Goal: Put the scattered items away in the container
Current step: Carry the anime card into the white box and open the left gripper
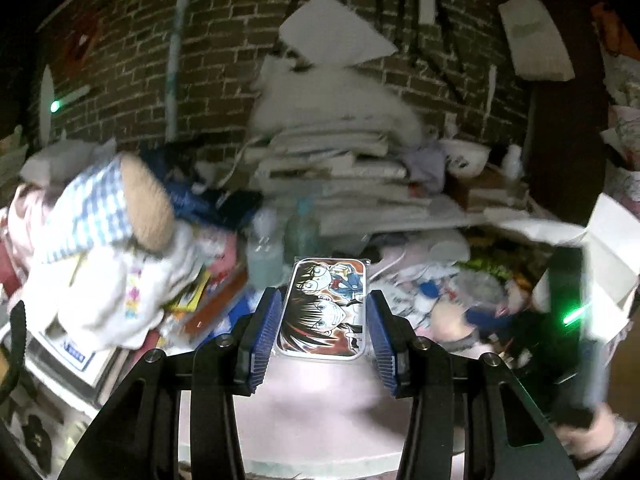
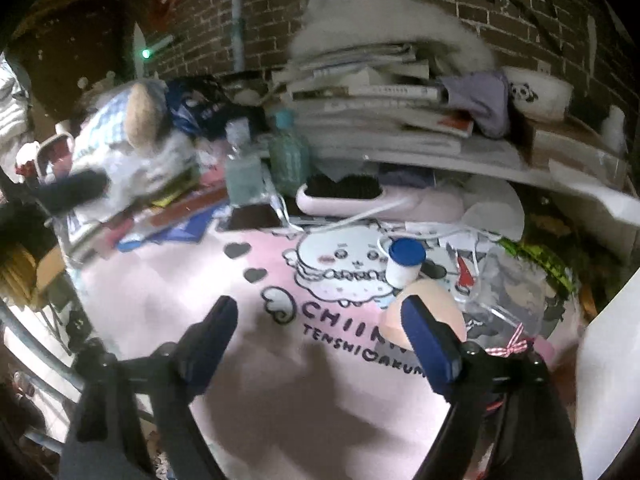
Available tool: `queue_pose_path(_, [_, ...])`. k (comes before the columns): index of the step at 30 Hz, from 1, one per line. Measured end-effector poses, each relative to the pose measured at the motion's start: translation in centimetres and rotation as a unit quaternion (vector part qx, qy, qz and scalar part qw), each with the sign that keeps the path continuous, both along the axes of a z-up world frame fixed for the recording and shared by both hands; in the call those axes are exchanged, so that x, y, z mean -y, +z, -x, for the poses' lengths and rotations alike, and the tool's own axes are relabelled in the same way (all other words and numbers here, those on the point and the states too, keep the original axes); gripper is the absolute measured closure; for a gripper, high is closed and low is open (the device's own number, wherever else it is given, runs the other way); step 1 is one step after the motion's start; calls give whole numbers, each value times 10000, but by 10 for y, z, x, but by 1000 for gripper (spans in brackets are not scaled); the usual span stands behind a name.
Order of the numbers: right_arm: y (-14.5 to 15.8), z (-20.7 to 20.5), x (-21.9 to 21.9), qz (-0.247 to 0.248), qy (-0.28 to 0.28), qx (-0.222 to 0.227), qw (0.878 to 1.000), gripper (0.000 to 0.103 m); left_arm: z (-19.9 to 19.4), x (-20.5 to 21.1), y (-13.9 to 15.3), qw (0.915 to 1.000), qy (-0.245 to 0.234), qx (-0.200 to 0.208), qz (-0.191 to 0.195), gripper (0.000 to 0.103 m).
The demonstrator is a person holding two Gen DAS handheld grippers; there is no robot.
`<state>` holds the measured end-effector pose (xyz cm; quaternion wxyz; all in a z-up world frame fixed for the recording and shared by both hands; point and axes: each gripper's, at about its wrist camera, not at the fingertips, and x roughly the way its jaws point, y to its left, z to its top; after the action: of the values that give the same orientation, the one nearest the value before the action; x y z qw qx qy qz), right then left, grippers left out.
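My left gripper (image 1: 324, 294) is shut on a flat tin (image 1: 324, 312) with a cartoon picture on its lid, held up above the pink mat (image 1: 320, 404). In the right wrist view my right gripper (image 2: 318, 308) stands open over the pink mat (image 2: 192, 288), with nothing between its fingers. Just behind its right finger (image 2: 424, 332) lies a peach egg-shaped sponge (image 2: 444, 300). Beyond the sponge stand a small white jar with a blue cap (image 2: 404, 264) and a clear bag tied with a red-checked ribbon (image 2: 516, 292). I cannot tell which thing is the container.
A tall stack of books and papers (image 2: 380, 100) rises at the back, with a panda bowl (image 2: 536, 92) to its right. Two bottles (image 2: 244, 168) and a pink hairbrush (image 2: 352, 196) line the mat's far edge. A plush toy (image 2: 132, 132) lies at the left.
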<state>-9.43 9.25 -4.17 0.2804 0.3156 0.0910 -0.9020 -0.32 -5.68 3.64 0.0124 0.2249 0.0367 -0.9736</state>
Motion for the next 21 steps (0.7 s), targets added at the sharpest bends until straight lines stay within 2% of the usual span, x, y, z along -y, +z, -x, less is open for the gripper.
queue_pose_path(5, [-14,10,4,-221,-81,7,9997,19,1,-38,34,9977,-616,-253,124,64])
queue_pose_path(9, [-21,16,3,-279,-114,40,9995,18,9,-86,57,9905,-1290,-330,338,64])
queue_pose_path(12, [-25,20,3,-327,-96,38,9994,17,17,-129,67,9788,-1987,-308,391,64])
queue_pose_path(16, [-26,24,2,-243,1,168,9996,17,34,-195,68,9575,-2835,-33,540,64])
queue_pose_path(21, [-27,25,3,-201,120,246,9994,17,57,-258,52,9349,-3445,514,688,64])
